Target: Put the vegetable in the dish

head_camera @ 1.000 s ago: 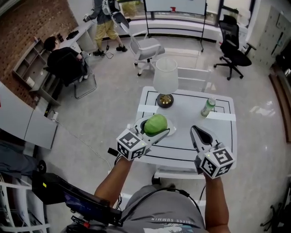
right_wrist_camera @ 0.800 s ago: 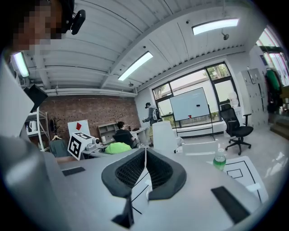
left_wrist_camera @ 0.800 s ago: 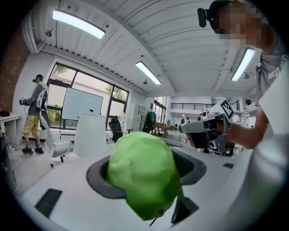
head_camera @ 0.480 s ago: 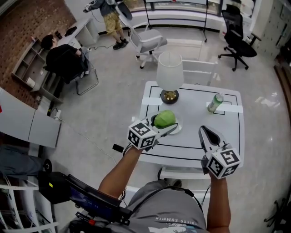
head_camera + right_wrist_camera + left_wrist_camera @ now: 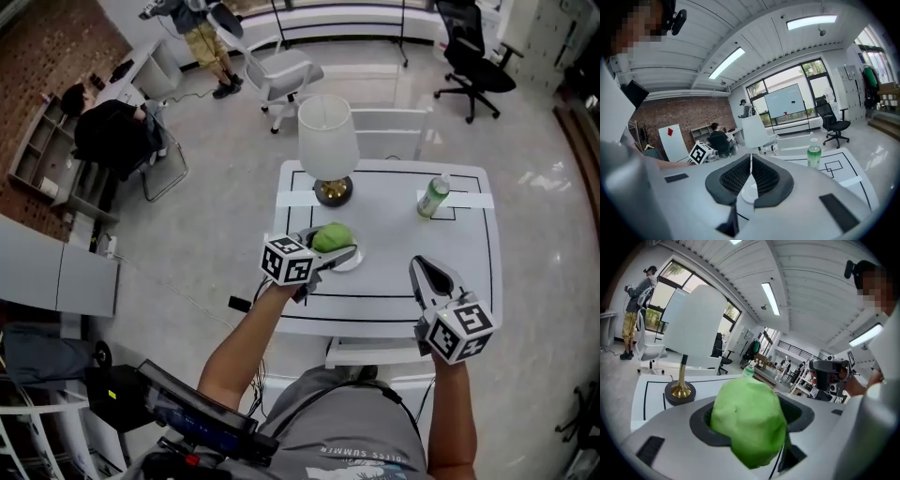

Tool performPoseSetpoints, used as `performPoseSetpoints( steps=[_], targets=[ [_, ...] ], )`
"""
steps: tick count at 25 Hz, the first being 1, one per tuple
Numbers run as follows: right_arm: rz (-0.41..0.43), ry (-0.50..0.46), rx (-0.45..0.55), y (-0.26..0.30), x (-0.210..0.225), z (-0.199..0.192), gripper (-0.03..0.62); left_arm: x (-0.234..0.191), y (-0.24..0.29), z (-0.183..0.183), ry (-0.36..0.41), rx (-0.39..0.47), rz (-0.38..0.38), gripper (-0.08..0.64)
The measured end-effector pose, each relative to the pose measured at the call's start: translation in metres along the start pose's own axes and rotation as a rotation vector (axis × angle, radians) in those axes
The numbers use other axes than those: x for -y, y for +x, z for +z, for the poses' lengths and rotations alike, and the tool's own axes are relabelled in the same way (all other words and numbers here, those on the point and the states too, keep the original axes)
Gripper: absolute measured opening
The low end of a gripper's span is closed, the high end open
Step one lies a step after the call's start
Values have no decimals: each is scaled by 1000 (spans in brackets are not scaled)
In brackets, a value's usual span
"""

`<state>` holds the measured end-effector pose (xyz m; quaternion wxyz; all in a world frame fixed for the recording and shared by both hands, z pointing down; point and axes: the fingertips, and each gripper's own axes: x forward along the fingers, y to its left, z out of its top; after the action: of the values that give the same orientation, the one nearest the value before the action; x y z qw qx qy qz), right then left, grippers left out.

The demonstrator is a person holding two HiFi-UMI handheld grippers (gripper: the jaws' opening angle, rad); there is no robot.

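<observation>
A round green vegetable (image 5: 331, 236) is clamped between the jaws of my left gripper (image 5: 335, 247), just above a small white dish (image 5: 349, 262) on the left part of the white table (image 5: 394, 281). In the left gripper view the vegetable (image 5: 747, 420) fills the space between the dark pads and hides the dish. Whether it touches the dish I cannot tell. My right gripper (image 5: 425, 275) hovers over the table's front right, shut with nothing in it. Through the slit between its pads a sliver of the dish (image 5: 749, 194) shows.
A lamp with a white shade (image 5: 327, 137) and a brass base (image 5: 334, 191) stands just behind the dish. A green bottle (image 5: 432, 197) stands at the back right of the table. Office chairs, desks and people are on the floor beyond.
My left gripper has sunk towards the dish with the vegetable still in it. The right gripper has stayed about where it was. The head view has shifted.
</observation>
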<state>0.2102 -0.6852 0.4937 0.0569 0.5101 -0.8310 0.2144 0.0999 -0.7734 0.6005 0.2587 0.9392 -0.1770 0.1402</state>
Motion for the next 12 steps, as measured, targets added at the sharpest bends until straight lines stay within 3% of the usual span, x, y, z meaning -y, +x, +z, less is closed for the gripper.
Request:
performPoseSetpoints(
  steps=[12],
  targets=[
    [-87,33,-54,-13,29,-30,8,-49,46,-65,-125,-200,-50,295]
  ],
)
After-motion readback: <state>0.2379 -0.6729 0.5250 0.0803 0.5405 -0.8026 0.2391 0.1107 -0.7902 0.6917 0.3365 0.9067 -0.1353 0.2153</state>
